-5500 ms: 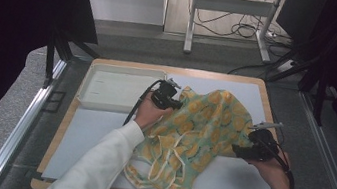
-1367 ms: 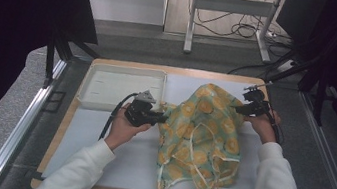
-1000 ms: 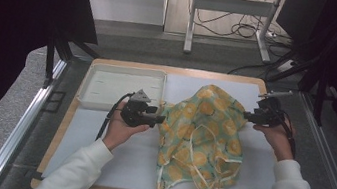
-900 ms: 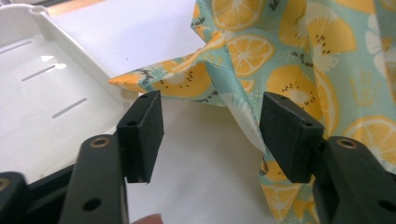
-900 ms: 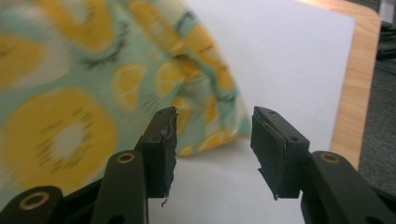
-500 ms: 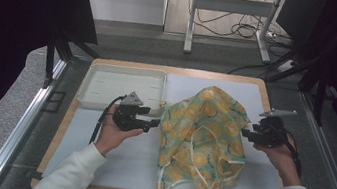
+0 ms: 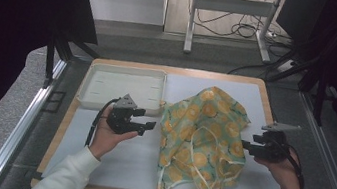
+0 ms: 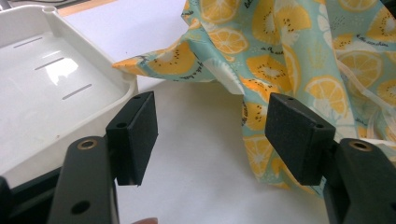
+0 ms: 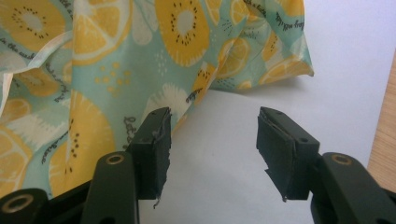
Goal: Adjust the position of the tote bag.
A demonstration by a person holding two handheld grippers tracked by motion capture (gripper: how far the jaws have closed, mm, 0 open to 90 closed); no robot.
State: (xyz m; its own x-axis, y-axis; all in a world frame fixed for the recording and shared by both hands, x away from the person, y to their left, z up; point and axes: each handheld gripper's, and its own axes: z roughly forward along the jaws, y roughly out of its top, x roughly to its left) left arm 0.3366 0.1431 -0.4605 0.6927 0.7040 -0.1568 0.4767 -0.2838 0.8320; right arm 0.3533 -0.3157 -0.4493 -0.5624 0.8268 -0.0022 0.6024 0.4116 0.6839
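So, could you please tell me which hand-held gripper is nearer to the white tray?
Left. The left hand-held gripper sits just in front of the white tray, while the right hand-held gripper is beyond the fruit-print bag.

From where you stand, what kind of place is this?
Probably a lab recording bench, not a home: a white-topped wooden table in a black metal frame, loose floor cables, and a lemon-print cloth bag between two hand-held claws.
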